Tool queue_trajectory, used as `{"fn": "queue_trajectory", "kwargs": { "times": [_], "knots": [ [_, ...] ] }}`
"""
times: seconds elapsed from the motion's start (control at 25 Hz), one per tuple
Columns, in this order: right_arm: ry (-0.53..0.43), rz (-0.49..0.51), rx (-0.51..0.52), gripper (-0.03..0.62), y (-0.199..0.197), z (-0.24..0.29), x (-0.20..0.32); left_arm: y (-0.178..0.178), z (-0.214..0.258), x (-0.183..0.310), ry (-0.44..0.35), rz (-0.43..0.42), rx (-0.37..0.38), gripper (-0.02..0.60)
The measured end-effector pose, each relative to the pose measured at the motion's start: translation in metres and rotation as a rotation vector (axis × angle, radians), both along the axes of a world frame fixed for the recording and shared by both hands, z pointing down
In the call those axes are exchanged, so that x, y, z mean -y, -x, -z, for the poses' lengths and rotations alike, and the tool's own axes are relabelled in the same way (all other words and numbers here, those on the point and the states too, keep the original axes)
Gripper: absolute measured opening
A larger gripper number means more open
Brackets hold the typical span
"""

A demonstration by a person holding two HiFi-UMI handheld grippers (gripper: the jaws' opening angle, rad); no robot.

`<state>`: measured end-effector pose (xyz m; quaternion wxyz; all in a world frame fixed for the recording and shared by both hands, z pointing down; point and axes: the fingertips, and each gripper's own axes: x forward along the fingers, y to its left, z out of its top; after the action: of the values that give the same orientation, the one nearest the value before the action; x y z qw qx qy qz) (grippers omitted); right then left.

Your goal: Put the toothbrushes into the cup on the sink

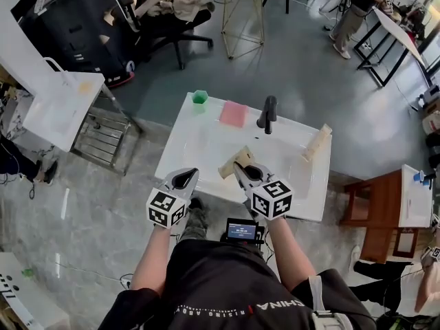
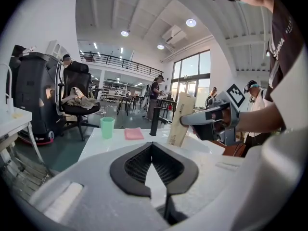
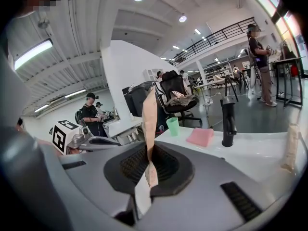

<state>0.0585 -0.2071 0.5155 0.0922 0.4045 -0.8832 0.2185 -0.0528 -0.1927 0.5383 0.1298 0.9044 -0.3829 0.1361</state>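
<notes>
A green cup (image 1: 199, 97) stands at the far edge of the white sink top (image 1: 206, 143); it also shows in the left gripper view (image 2: 107, 127) and the right gripper view (image 3: 173, 126). My right gripper (image 1: 244, 170) is shut on a flat tan toothbrush package (image 1: 236, 162), which stands upright between its pads (image 3: 149, 124) over the sink's near part. A second toothbrush package (image 1: 317, 143) lies at the sink's right side. My left gripper (image 1: 184, 179) hovers at the near left edge, shut with nothing in it (image 2: 152, 146).
A pink cloth (image 1: 234, 113) and a black faucet (image 1: 268, 113) sit at the back of the sink, right of the cup. An office chair (image 1: 172, 19) and a white side table (image 1: 62, 105) stand beyond. People stand at the far right.
</notes>
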Motion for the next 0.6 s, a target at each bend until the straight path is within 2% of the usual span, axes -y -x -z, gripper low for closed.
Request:
{"fn": "queue_trajectory", "kwargs": {
  "times": [0.6],
  "knots": [
    [0.010, -0.117, -0.045, 0.021, 0.048, 0.012, 0.116, 0.043, 0.010, 0.131, 0.005, -0.126, -0.043, 0.011]
  ]
}}
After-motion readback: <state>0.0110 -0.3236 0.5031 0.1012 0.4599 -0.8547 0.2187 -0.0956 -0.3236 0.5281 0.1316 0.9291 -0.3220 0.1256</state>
